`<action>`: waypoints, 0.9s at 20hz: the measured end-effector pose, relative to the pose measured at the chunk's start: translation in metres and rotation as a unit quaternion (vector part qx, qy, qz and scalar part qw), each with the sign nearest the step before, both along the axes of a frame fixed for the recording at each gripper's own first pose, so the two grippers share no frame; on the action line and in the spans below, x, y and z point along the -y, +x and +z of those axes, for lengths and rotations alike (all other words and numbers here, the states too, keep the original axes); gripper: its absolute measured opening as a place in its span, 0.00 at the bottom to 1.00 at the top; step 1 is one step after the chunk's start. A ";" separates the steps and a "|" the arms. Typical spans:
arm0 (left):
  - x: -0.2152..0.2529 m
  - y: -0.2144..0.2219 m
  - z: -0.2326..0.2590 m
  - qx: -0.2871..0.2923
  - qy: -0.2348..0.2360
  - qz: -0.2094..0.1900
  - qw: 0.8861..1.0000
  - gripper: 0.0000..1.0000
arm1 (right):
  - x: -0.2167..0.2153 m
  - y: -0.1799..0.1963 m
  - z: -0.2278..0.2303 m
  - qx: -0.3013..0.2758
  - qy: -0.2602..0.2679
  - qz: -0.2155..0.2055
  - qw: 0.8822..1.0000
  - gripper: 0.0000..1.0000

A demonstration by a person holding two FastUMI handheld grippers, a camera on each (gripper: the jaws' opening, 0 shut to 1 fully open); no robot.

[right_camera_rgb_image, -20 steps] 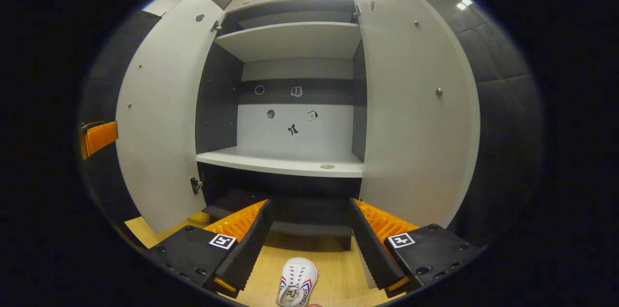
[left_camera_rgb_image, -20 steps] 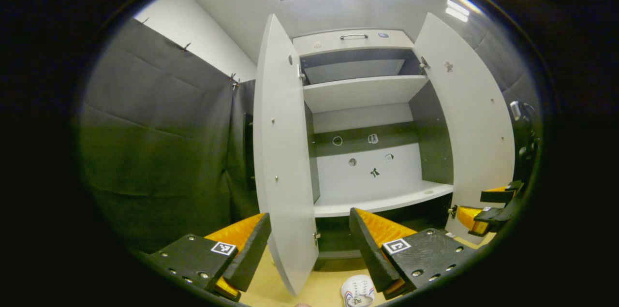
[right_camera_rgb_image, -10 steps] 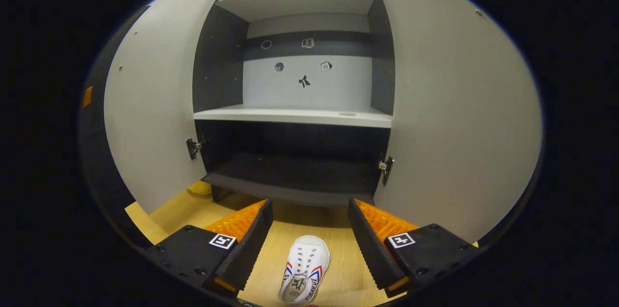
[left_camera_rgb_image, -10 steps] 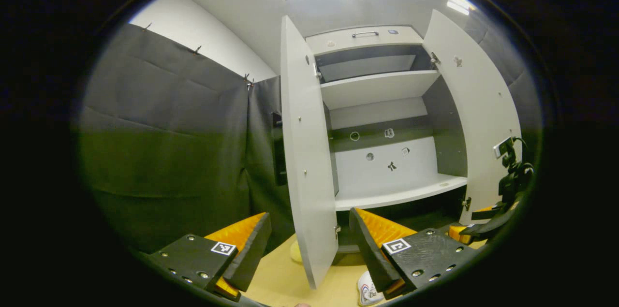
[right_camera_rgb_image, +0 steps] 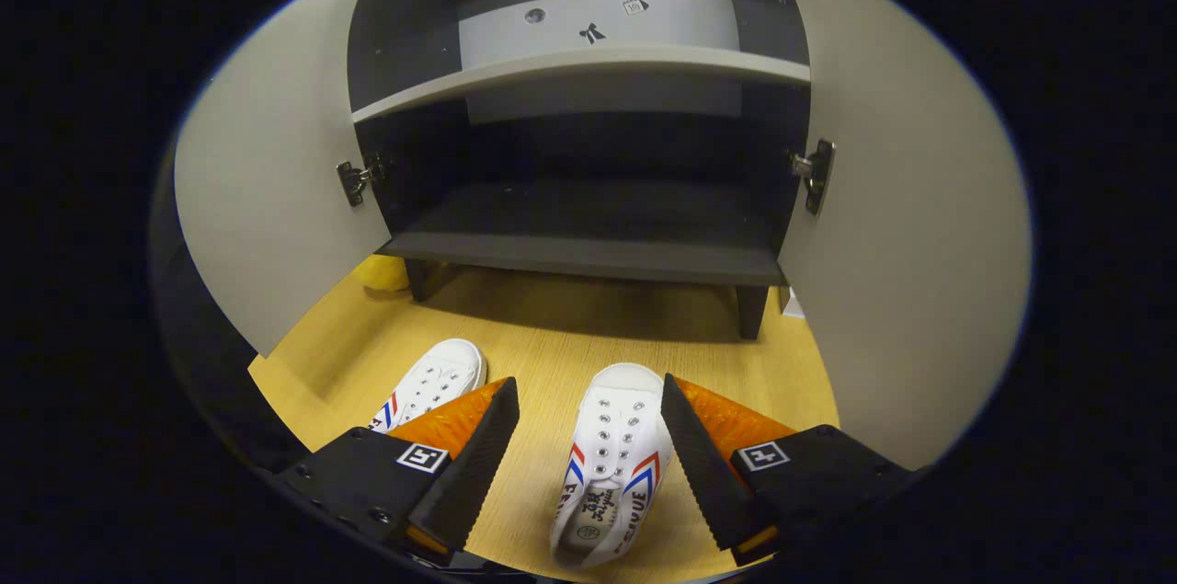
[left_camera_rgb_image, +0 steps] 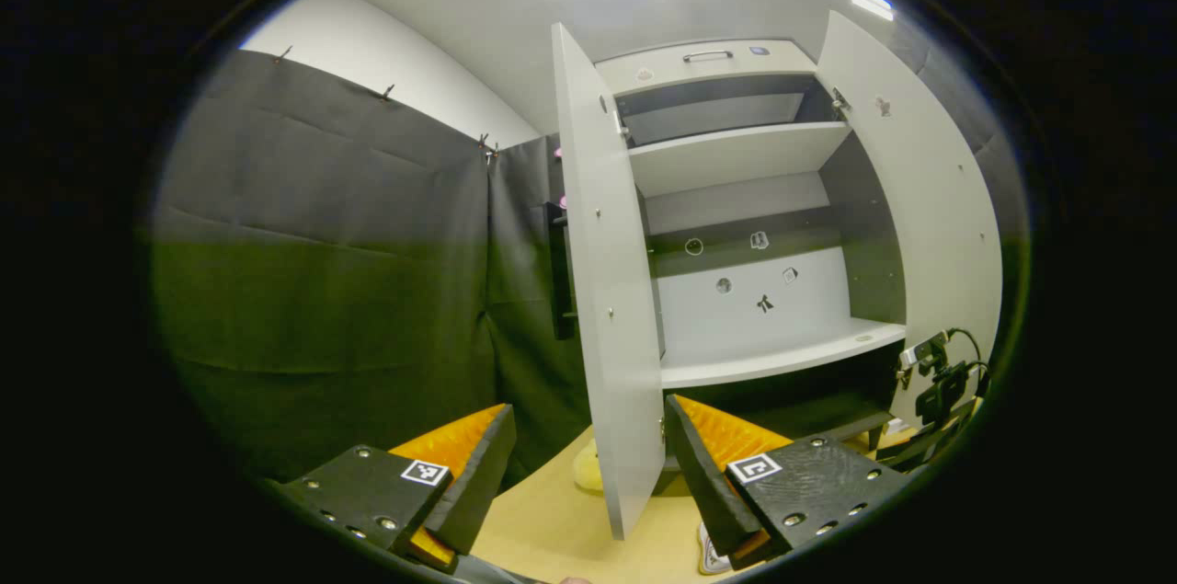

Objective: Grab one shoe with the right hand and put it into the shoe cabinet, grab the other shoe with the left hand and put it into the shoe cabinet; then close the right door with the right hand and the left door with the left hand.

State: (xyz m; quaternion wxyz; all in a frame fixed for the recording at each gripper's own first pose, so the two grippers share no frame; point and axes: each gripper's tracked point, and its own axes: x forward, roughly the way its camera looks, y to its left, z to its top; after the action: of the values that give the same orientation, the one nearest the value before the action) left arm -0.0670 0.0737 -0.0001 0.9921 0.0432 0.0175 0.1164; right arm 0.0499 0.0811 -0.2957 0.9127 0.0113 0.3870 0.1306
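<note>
two white shoes (right_camera_rgb_image: 607,464) sit on the wood floor (right_camera_rgb_image: 552,336) by the open shoe cabinet (right_camera_rgb_image: 588,234), right gripper (right_camera_rgb_image: 588,464) jaws spread around one, left gripper (left_camera_rgb_image: 588,474) jaws spread too, holding nothing.

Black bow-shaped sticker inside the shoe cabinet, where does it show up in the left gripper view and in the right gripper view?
Left gripper view: the black bow-shaped sticker is right of centre, on the white back panel, a little above the shelf.
Right gripper view: the sticker is at top centre, on the same panel.
Shared landmark: the white middle shelf just below the sticker.
</note>
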 end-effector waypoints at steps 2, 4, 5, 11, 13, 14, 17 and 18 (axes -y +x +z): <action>-0.005 -0.004 -0.001 -0.003 0.001 0.008 1.000 0.94 | 0.000 -0.003 -0.014 -0.019 -0.006 0.004 1.000 0.97; -0.010 -0.007 -0.002 -0.005 0.002 0.016 1.000 0.94 | -0.002 -0.005 -0.026 -0.032 -0.015 0.012 0.999 0.92; -0.012 -0.008 -0.002 -0.005 0.003 0.020 1.000 0.94 | -0.003 -0.007 -0.032 -0.042 -0.018 0.016 0.999 0.97; -0.020 -0.017 -0.004 -0.010 0.007 0.037 0.999 0.94 | -0.013 -0.026 -0.069 -0.102 -0.026 0.030 0.994 0.95; -0.022 -0.019 -0.005 -0.011 0.006 0.040 0.999 0.94 | -0.018 -0.030 -0.075 -0.114 -0.022 0.031 0.993 0.91; -0.023 -0.019 -0.006 -0.012 0.006 0.042 0.999 0.94 | -0.019 -0.031 -0.079 -0.118 -0.024 0.033 0.992 0.81; -0.022 -0.018 -0.006 -0.013 0.004 0.042 0.999 0.94 | -0.021 -0.034 -0.088 -0.145 -0.024 0.027 0.989 0.78; -0.022 -0.018 -0.006 -0.013 0.004 0.041 0.999 0.94 | -0.018 -0.033 -0.092 -0.153 -0.032 0.021 0.987 0.78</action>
State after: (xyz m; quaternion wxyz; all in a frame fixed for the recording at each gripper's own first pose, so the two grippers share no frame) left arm -0.0845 0.0956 -0.0063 0.9860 0.0480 0.0316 0.1568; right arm 0.0166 0.0995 -0.3881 0.8397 -0.0060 0.5261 0.1346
